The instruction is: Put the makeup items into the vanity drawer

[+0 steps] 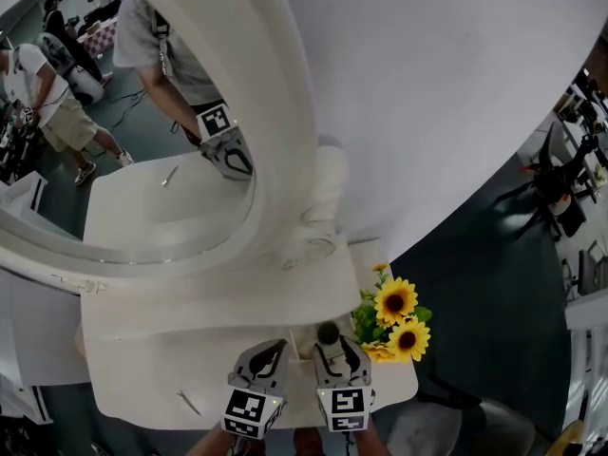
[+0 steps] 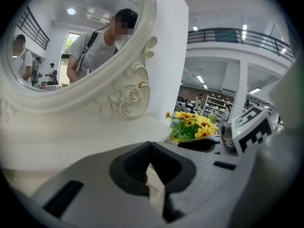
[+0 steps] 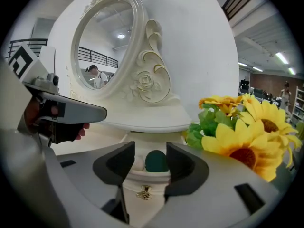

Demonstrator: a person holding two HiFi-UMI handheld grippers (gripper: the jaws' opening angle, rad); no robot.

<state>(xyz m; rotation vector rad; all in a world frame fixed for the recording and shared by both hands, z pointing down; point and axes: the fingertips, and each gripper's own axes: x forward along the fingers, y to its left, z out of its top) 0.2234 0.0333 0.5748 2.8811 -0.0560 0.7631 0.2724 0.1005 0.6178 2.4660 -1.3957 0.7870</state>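
The white vanity carries an oval mirror. Its small drawer, with a gold knob, stands pulled out. A dark green egg-shaped makeup sponge lies in that drawer beside something small and white. My right gripper is open just in front of the drawer, its pads on either side of the sponge without touching it. In the head view the right gripper is at the bottom middle. My left gripper is beside it, tips together and holding nothing; in the head view this left gripper hovers over the tabletop.
A bunch of yellow sunflowers stands at the vanity's right corner, close to my right gripper. A slim silver stick lies near the front left edge. The mirror reflects people and a gripper. Chairs stand on the dark floor to the right.
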